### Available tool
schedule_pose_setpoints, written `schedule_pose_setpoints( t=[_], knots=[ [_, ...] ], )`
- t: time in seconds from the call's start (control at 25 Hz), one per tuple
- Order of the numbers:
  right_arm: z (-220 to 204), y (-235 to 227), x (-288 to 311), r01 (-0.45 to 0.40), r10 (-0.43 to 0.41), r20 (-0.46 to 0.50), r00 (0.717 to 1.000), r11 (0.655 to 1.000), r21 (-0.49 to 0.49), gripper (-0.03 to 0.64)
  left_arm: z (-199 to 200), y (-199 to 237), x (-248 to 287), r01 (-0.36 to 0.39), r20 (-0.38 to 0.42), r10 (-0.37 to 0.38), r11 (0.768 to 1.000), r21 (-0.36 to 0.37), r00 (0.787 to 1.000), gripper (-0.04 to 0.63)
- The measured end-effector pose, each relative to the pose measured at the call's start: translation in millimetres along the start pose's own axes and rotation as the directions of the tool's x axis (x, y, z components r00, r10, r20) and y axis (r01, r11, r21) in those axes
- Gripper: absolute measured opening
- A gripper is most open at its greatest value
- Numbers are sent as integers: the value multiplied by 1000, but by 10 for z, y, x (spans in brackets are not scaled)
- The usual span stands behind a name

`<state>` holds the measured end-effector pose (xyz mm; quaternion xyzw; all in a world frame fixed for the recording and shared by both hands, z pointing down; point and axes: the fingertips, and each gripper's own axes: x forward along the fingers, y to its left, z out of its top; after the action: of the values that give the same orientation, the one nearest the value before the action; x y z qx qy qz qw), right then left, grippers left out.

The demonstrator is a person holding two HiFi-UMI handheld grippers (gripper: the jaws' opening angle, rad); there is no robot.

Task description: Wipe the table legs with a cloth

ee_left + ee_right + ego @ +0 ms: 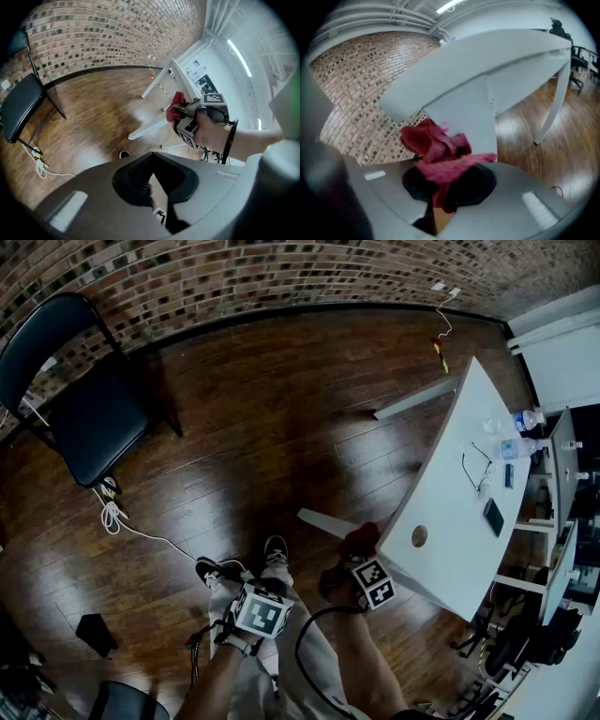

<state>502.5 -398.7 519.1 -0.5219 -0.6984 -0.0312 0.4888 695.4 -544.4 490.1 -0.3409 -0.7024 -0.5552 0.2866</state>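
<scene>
A dark wooden floor (253,427) spreads out from one white desk (441,493), and a brick wall (187,277) runs along the floor's far edge, away from the desk. One black chair (89,418) stands well apart from the desk, close to that wall. Two white desk legs show in the head view: a far leg (412,399) slanting out from the desk's far end, and a near leg (323,520) slanting out from its near end. There are two grippers. The right gripper (361,561) is at the near edge of the desk, clenched on the one red cloth (438,150), which bunches out of its jaws and lies against the near leg just under the desk top. The left gripper (154,190) hangs further from the desk, beside the person's knees, its jaws a little apart with nothing between them. On the desk's far half lie two clear bottles (528,419) side by side at its outer edge, one pair of glasses (476,470) and one dark phone (493,517). One white cable (114,517) trails over the floor by the chair, well apart from the desk
</scene>
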Motion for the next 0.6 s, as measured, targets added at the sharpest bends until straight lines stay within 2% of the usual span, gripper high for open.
schedule_pose_setpoints(
  t=[0.16,0.36,0.6],
  knots=[
    [-188,-188,228,-8,8,-7,1000,1000,29,55,9,207,317,3,3,-3,1000,-18,1000,2],
    [-387,-368,508,-40,41,-56,998,999,12,55,-65,451,656,8,3,-8,997,-75,1000,2],
    [-715,-649,994,-1,14,-127,992,994,106,55,-67,768,1044,4,42,1,993,-119,999,2]
  ],
)
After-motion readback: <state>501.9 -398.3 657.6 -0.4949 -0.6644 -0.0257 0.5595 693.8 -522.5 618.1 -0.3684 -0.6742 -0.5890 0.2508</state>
